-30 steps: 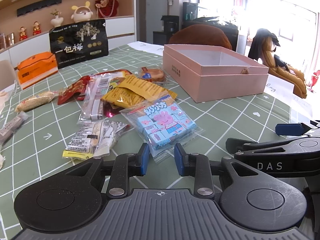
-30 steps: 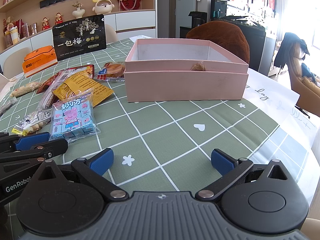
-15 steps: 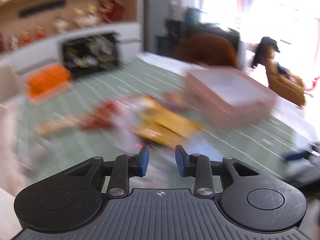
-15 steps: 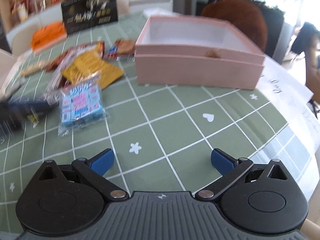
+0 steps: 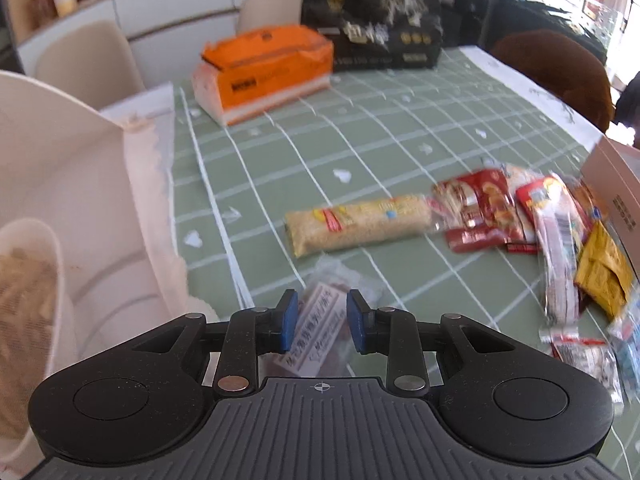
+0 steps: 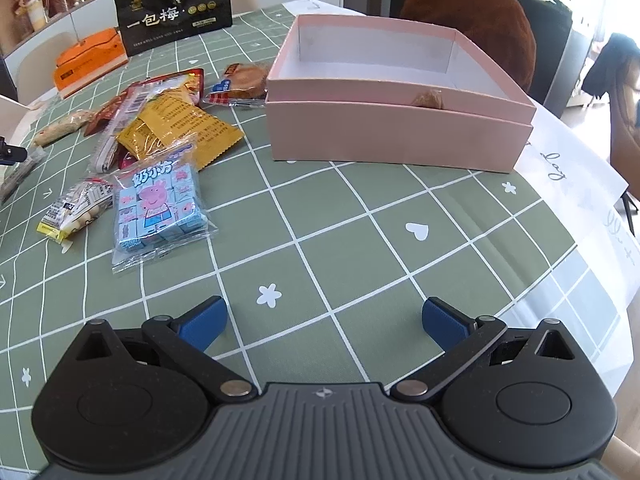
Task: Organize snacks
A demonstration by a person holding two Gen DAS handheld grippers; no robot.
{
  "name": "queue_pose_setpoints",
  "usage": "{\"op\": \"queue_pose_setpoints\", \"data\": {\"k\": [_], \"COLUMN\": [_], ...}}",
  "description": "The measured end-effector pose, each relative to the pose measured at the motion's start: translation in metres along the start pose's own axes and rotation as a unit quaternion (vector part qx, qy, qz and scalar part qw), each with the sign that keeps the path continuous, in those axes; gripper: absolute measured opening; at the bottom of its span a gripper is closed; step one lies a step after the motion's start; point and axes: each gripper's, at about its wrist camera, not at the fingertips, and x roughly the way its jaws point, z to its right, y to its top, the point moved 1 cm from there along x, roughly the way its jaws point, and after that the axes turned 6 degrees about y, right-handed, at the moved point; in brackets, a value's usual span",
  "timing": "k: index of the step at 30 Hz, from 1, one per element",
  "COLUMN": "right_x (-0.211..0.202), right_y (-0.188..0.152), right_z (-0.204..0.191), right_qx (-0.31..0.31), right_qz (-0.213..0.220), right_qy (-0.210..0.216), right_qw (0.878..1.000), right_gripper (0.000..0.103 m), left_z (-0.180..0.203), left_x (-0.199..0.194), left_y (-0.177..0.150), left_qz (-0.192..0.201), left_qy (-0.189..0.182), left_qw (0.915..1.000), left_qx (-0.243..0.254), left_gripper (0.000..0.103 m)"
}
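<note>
Tablecloth: packet between fingers

A green checked tablecloth carries a pink box, scattered snack packets and an orange pack.

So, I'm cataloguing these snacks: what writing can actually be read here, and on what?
"一包梅": black bag standing at the far end of the table.
"奶小方": blue cartoon-pig packet.
"day": white paper beside the pink box.
Unreadable: fine print on the yellow packet, the orange pack label, and the blurred label of the clear packet in front of the left gripper.
</note>
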Motion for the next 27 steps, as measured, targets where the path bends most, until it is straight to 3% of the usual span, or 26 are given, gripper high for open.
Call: {"op": "queue_pose_setpoints", "data": {"k": [8, 13, 17, 23, 27], "right_x": [0.002, 0.002, 0.002, 0.001, 0.001], "right_y": [0.002, 0.002, 0.002, -0.001, 0.0], "right_z": [0.0, 0.0, 0.0, 0.0, -0.001], "right_qx": [-0.002, 0.001, 0.002, 0.005, 0.005], "right_qz": [0.002, 0.003, 0.006, 0.015, 0.014], "right_qy": [-0.003, -0.004, -0.005, -0.008, -0.01], "right_qw": [1.0, 1.0, 1.0, 1.0, 1.0], "right_gripper": [0.103, 0.103, 0.103, 0.103, 0.103], "left_z": [0.0, 0.006, 0.022, 0.056, 0.086], "left_x": [-0.007, -0.014, -0.02, -0.03, -0.035], "left_y": [-0.015, -0.025, -0.031, -0.05, -0.065], "left_qz": [-0.015, -0.016, -0.013, -0.002, -0.015], "left_qy": [-0.108, -0.135, -0.117, -0.133, -0.182], "left_qw": [0.9933, 0.9891, 0.9912, 0.991, 0.9829], "left_qx": [0.039, 0.056, 0.06, 0.005, -0.02], "left_gripper": [0.033, 0.033, 0.033, 0.035, 0.035]}}
